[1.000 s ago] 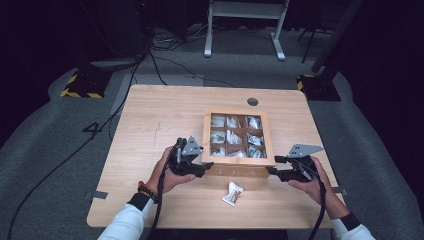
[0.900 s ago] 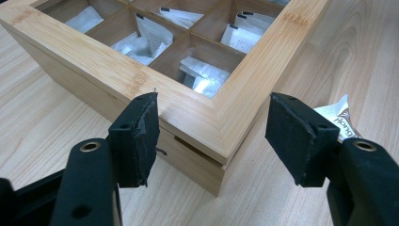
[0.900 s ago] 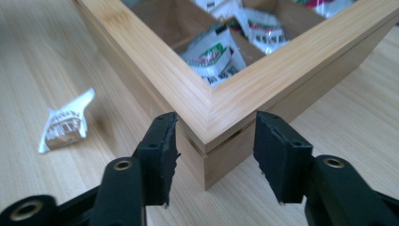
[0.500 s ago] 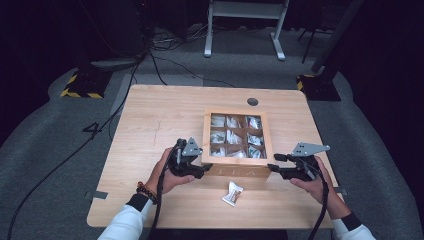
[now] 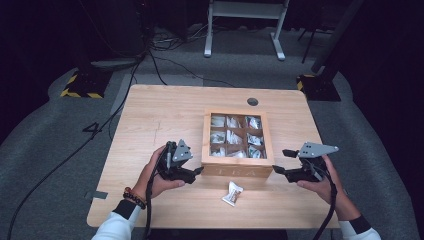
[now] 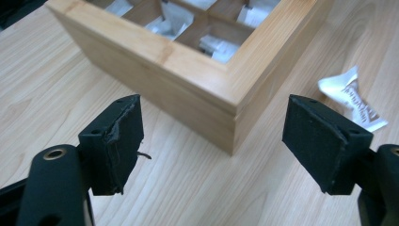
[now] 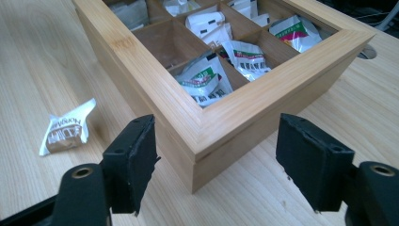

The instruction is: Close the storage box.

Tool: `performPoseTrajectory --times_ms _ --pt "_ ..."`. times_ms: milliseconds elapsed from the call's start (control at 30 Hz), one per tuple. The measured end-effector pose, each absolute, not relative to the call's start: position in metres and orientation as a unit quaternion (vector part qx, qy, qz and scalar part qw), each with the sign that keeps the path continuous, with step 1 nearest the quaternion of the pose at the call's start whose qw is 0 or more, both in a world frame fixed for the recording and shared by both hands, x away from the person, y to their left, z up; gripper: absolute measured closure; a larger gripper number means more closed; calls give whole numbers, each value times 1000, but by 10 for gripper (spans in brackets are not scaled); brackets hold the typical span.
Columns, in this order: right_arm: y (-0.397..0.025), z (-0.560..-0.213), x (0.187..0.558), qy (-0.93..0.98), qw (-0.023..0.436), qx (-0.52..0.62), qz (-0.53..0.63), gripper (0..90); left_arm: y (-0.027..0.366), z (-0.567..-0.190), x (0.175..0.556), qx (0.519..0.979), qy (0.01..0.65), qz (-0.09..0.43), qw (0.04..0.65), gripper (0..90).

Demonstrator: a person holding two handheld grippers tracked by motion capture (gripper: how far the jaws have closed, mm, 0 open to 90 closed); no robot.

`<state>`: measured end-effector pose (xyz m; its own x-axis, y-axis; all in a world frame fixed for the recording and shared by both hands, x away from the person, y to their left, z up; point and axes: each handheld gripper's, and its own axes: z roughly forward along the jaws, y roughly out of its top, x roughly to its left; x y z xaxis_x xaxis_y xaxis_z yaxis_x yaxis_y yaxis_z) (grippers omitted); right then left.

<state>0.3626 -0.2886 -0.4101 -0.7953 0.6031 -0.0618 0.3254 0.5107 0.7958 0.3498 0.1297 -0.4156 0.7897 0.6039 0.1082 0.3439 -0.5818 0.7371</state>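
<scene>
Wooden table (image 5: 165, 112), one nine-compartment box (image 5: 237, 167), one loose packet (image 5: 232, 193), two grippers, jaws apart

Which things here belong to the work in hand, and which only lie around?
Belong to the work:
- square wooden compartment box with sachets
- left gripper, open at its near left corner
- right gripper, open at its near right corner

Lying about:
- small white wrapped sachet
- light wooden table
</scene>
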Motion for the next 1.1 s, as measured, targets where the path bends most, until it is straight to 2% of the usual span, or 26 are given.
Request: performPoseTrajectory --times_ms 67,500,567,900,1100 --pt "-290 -412 359 855 192 262 405 285 134 -419 346 875 271 183 356 195" --pt "-300 -421 351 860 212 256 387 266 152 -433 332 875 274 193 350 182" --pt "-304 -424 349 857 236 258 378 270 155 -437 329 878 274 205 334 181" --pt "-319 -437 343 861 251 271 348 259 168 -447 323 874 295 221 317 177" --pt "-333 -447 339 862 243 289 338 259 179 -456 319 873 306 218 312 174"
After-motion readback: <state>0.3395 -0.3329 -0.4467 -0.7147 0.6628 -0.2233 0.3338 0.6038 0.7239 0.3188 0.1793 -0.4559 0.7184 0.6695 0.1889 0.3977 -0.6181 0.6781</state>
